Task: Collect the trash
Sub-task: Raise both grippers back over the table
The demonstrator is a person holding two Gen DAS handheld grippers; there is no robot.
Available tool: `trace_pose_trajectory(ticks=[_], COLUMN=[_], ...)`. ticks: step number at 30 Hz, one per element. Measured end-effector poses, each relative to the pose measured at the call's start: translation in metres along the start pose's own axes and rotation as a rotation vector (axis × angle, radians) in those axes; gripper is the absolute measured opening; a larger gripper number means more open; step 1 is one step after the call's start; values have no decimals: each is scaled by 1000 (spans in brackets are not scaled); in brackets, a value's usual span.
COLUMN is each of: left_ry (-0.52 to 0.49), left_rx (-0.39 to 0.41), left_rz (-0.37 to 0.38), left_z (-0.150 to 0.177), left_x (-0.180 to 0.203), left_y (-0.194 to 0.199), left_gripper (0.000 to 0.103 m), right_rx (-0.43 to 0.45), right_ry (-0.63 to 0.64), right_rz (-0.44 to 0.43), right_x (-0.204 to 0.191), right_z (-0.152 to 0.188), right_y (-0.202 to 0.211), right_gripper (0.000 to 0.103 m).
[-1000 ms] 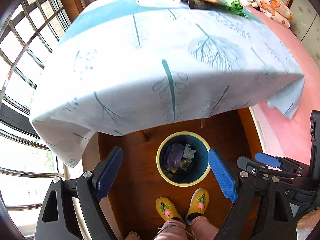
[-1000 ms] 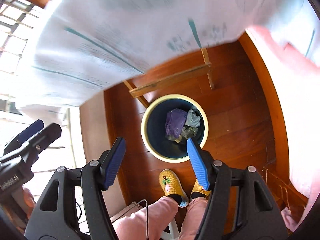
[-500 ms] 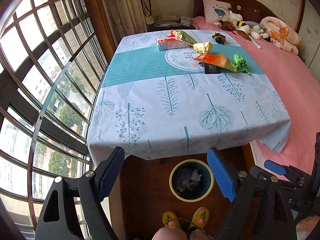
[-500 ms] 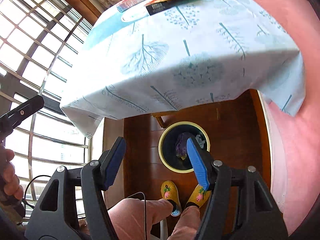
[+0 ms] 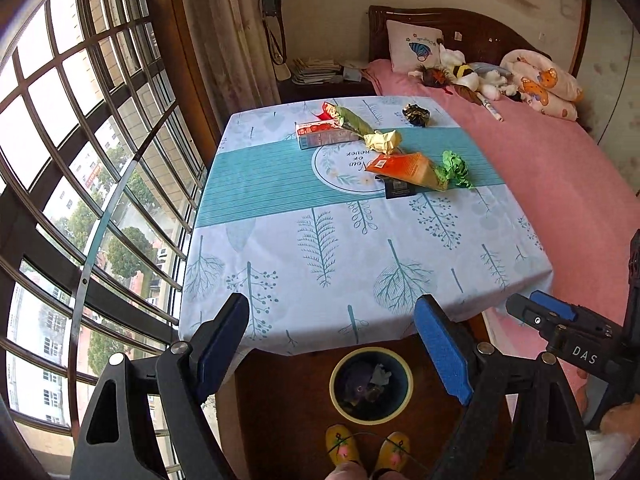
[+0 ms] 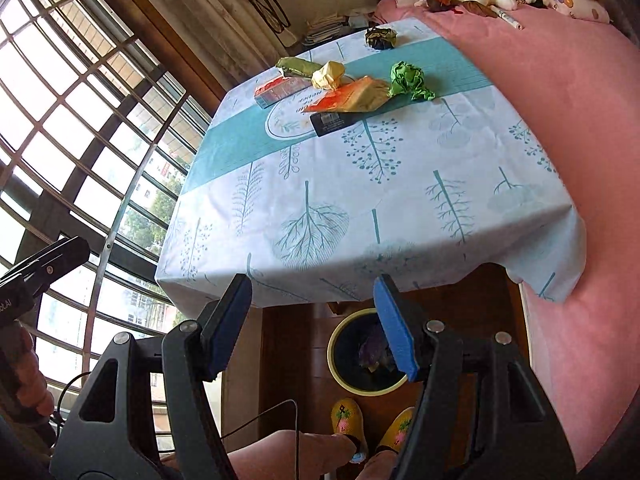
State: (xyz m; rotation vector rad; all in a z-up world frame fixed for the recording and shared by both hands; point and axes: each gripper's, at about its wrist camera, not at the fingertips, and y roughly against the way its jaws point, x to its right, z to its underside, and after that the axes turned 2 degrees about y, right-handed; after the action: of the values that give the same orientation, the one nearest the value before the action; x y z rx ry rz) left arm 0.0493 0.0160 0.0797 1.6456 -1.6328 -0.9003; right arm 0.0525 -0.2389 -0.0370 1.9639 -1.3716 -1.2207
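Both claws stand wide apart and hold nothing: the left gripper (image 5: pixel 334 344) and the right gripper (image 6: pixel 314 324) hang above the near edge of the table (image 5: pixel 360 264). The near half of the cloth is bare. The trash lies clustered at 12 o'clock: a green paper wad (image 5: pixel 456 168), an orange packet (image 5: pixel 404 166), a yellow wad (image 5: pixel 382 141). The bin (image 5: pixel 370 385) sits on the floor at 6 o'clock; the right claw's finger partly hides it, and its contents are hard to make out.

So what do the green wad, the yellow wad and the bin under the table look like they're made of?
Green wad: crumpled paper, probably, matte with sharp creases.
Yellow wad: also looks like crumpled paper, pale and matte; could be a thin wrapper.
Bin: likely plastic, with a smooth dark inside and a pale yellow rim; too small to be sure.
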Motion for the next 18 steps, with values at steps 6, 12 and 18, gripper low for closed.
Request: trace_pose_trajectory(ticks=[6, 12, 18], left_ry=[-60, -110, -144], left_rx=[7, 44, 31], left_rz=[60, 119, 182], left_z=[-35, -73, -98], left_x=[-6, -15, -12], left_y=[-17, -34, -60], left_gripper=[87, 87, 87], right_rx=[42, 84, 105], right_ry=[-50, -96, -130], right_rz=[31, 82, 132], right_x=[-2, -12, -20], right_z=[-27, -50, -67], right_y=[-1, -6, -17], right_gripper=[61, 61, 61])
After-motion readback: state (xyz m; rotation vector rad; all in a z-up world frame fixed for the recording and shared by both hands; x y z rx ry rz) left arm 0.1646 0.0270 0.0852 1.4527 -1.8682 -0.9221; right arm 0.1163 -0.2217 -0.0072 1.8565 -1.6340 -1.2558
